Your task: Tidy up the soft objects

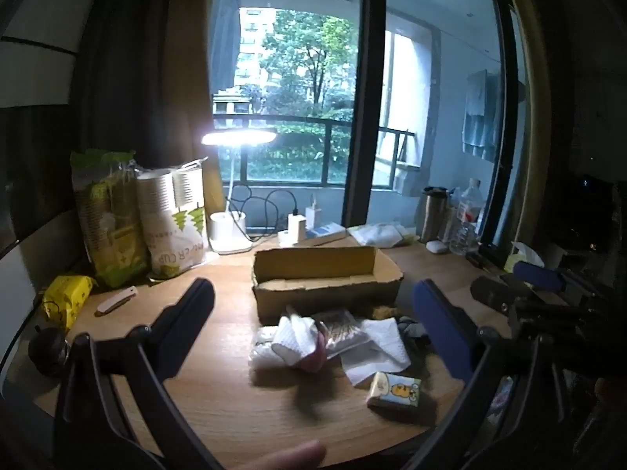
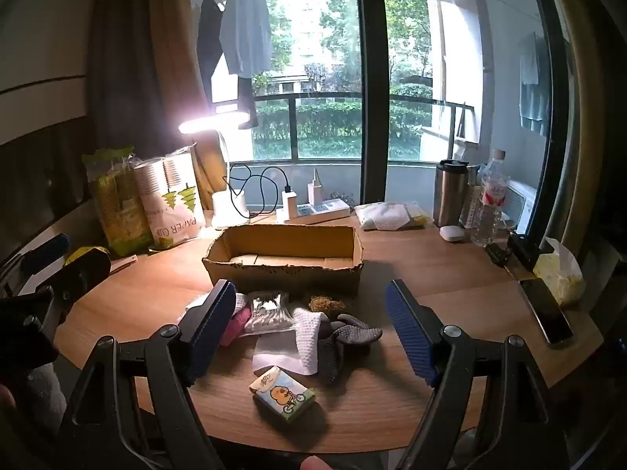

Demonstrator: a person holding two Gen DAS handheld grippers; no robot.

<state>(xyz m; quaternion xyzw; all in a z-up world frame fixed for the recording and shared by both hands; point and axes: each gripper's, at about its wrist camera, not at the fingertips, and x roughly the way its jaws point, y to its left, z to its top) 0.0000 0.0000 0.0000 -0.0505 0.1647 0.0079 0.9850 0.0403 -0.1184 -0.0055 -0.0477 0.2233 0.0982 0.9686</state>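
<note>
The soft objects (image 2: 298, 325) lie in a small heap near the front edge of the bench (image 2: 450, 274), just before the empty cardboard box (image 2: 284, 262). The left claw (image 1: 313, 329) stands released, with the heap ahead and slightly right. The right claw (image 2: 309, 321), also released and holding nothing, points straight at the heap and looks nearer.

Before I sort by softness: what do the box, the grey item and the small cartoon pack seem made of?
Box: plain brown corrugated cardboard, matte, with ragged torn rims. Grey item: seemingly knitted fabric with a dotted, perhaps grippy surface, lying limp; possibly a glove or sock. Cartoon pack: glossy printed film wrapper, likely pocket tissues inside, though the contents are hidden.
</note>
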